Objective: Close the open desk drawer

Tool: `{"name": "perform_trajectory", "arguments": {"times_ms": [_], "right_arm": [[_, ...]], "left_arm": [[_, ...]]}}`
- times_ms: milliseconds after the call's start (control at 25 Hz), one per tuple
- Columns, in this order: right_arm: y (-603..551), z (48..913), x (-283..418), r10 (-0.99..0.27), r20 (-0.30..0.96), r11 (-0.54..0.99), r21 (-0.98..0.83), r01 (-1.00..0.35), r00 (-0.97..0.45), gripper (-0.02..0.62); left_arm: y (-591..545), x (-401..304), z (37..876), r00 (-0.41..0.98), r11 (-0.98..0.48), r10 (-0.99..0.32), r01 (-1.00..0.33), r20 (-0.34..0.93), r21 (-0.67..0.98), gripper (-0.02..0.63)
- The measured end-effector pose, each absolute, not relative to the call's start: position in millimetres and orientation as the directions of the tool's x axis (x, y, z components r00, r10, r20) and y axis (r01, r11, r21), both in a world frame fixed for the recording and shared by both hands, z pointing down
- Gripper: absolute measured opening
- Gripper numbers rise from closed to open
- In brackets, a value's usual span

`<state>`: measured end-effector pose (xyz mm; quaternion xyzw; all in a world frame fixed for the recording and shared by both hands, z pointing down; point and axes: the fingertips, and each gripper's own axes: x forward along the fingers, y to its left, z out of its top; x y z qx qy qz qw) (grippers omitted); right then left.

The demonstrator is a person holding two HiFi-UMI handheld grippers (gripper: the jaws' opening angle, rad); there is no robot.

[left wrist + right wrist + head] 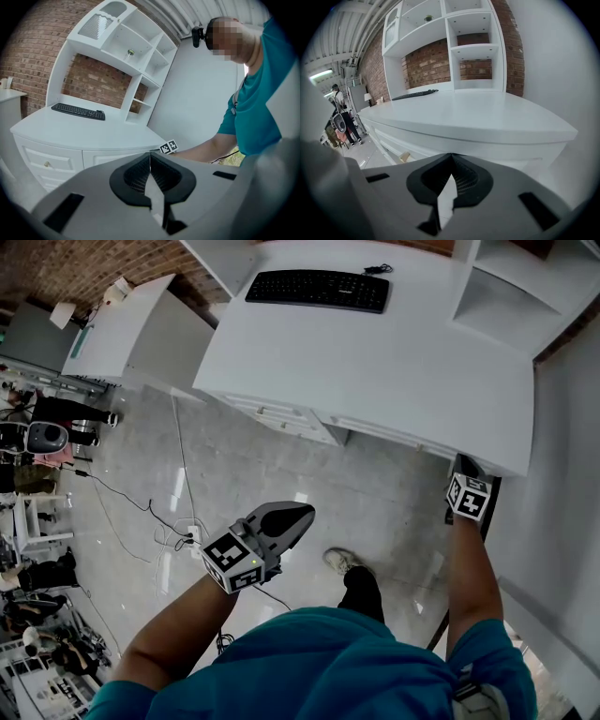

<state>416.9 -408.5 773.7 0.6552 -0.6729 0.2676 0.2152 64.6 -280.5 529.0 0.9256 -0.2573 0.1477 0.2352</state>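
White desk, black keyboard on top, left gripper and right gripper both closed, empty.

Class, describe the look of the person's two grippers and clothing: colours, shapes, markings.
The left gripper and right gripper are grey shells tapering to black ribbed jaws; each carries a white cube with black square markers. The person wears a teal short-sleeved shirt.
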Motion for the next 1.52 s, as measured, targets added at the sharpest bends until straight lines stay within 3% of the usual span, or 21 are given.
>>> {"name": "perform_trajectory", "arguments": {"times_ms": [400,560,800,1160,1520], "right_arm": [[-388,783,403,-0.743,0.667,-0.02,-0.111,-0.994,-0.059,0.021],[-361,788,361,-0.699,0.7,0.109,-0.099,-0.989,-0.147,0.021],[-339,760,255,-0.646,0.685,0.349,-0.129,-0.928,-0.338,0.021],[-361,636,57,-0.555,0.506,0.703,-0.138,-0.697,-0.66,0.021],[-275,530,-160,-0.24,0.397,0.943,-0.122,-0.311,-0.886,0.021]], "left_arm": [[-267,47,518,0.804,-0.733,-0.462,-0.584,0.375,0.348,0.017],[-261,30,509,0.78,-0.707,-0.513,-0.62,0.358,0.34,0.017],[-241,-16,493,0.725,-0.645,-0.603,-0.689,0.334,0.331,0.017],[-183,-120,458,0.534,-0.454,-0.801,-0.836,0.271,0.307,0.017],[-53,-255,421,0.198,-0.133,-0.956,-0.951,0.217,0.28,0.017]]}}
